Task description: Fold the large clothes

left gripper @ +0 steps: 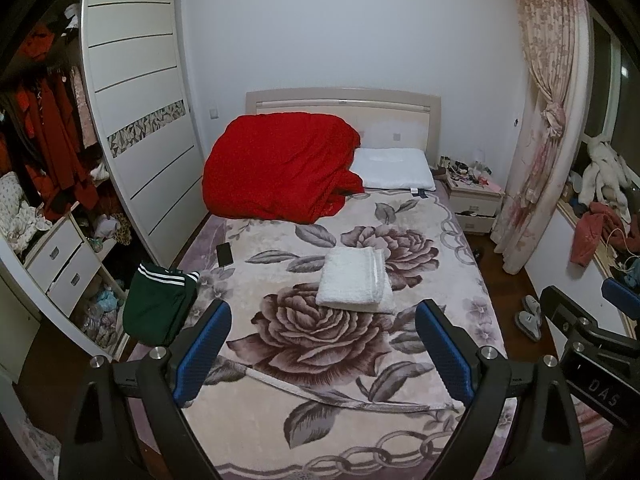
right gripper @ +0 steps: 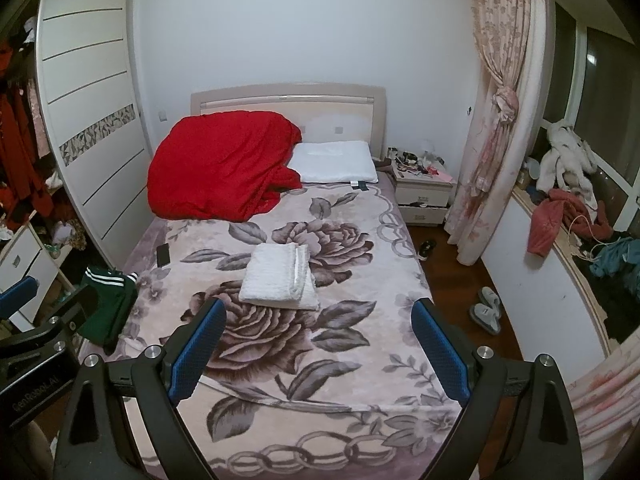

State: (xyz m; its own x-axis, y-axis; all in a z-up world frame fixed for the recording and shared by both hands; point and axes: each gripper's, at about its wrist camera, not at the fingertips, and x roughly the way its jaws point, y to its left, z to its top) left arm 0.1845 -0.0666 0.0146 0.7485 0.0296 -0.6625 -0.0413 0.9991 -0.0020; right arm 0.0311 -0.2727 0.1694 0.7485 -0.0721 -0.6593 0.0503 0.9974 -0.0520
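A folded white garment (left gripper: 354, 282) (right gripper: 278, 278) lies flat in the middle of the flower-patterned bed cover (left gripper: 320, 420) (right gripper: 320, 400). A dark green garment with white stripes (left gripper: 158, 306) (right gripper: 108, 306) hangs over the bed's left edge. My left gripper (left gripper: 322, 350) is open, held above the near half of the bed, short of the white garment. My right gripper (right gripper: 318, 350) is open too, at about the same height and distance. Neither holds anything. Each gripper shows at the edge of the other's view.
A red quilt (left gripper: 280, 168) (right gripper: 224, 168) and a white pillow (left gripper: 394, 168) (right gripper: 334, 167) lie at the headboard. A black phone (left gripper: 225, 254) (right gripper: 163, 255) rests near the left edge. An open wardrobe (left gripper: 48, 140) stands left; a nightstand (right gripper: 424, 196), slippers (right gripper: 486, 308) and a cluttered sill (right gripper: 572, 216) are right.
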